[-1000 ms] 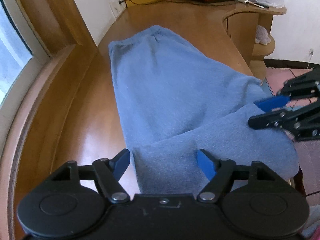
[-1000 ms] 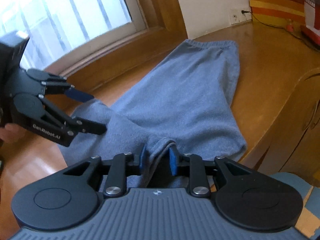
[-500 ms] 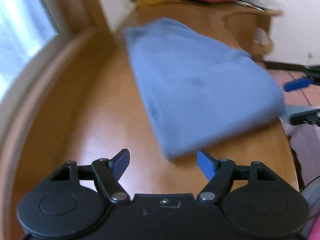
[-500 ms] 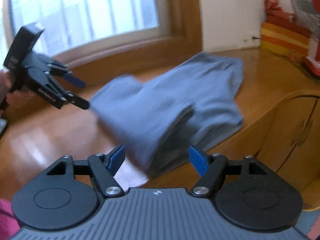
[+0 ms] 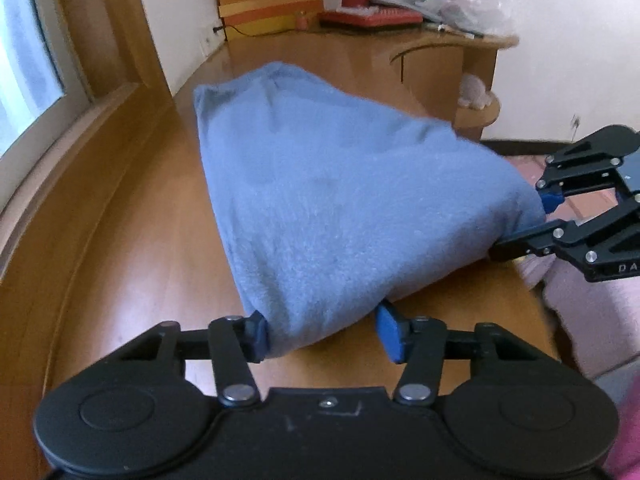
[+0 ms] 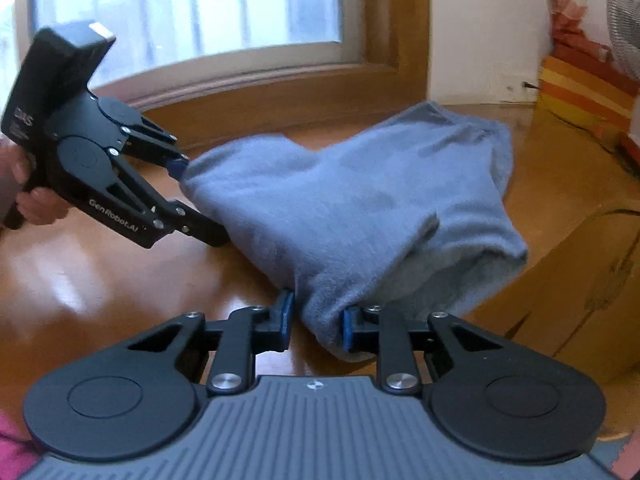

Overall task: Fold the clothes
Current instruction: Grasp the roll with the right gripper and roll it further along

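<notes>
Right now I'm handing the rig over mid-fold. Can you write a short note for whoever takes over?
Left gripper: jaws closing around the near left corner of the blue garment; cloth is between them, the right pad not yet on it.
Right gripper: jaws closing on the near right corner, cloth bunched between the pads.
Garment: on the wooden desk, doubled over into a thick bundle, near edge raised at both corners, far end lying toward the wall.
Done: at least one fold is in, judging by the layers showing at the right side.
Left: likely carry both corners toward the far end for another fold, then release and smooth.
</notes>
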The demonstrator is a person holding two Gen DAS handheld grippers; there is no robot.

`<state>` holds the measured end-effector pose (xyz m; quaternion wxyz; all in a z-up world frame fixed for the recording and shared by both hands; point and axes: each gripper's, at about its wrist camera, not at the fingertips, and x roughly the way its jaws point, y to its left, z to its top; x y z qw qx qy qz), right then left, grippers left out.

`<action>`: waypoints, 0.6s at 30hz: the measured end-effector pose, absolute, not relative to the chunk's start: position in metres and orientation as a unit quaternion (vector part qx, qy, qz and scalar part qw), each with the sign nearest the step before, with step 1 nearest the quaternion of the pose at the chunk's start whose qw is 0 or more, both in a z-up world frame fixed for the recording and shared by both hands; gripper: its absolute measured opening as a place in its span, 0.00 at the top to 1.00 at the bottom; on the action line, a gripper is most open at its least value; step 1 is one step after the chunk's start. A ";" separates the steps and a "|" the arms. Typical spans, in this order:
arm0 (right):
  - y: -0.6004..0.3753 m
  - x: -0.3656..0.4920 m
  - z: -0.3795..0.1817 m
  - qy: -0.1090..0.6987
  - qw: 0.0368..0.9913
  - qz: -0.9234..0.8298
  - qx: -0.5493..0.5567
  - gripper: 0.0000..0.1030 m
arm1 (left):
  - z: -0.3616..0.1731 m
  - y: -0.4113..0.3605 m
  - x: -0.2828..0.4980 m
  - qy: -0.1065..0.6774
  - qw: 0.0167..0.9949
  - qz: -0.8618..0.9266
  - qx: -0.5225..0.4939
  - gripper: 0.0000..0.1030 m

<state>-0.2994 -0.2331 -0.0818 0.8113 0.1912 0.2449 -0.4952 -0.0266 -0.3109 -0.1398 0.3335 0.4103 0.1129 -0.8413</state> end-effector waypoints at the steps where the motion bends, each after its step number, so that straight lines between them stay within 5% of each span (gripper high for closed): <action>1: -0.228 -0.303 -0.073 0.241 0.821 -0.480 0.194 0.76 | -0.131 -0.307 -0.024 0.122 0.336 -0.840 0.408 0.52; 7: -0.223 -0.326 -0.031 0.201 0.850 -0.421 0.245 0.76 | -0.096 -0.309 -0.040 0.139 0.372 -0.822 0.409 0.46; 18: -0.331 -0.366 -0.050 0.164 0.812 -0.466 0.311 0.74 | -0.108 -0.432 -0.096 0.130 0.410 -0.792 0.434 0.40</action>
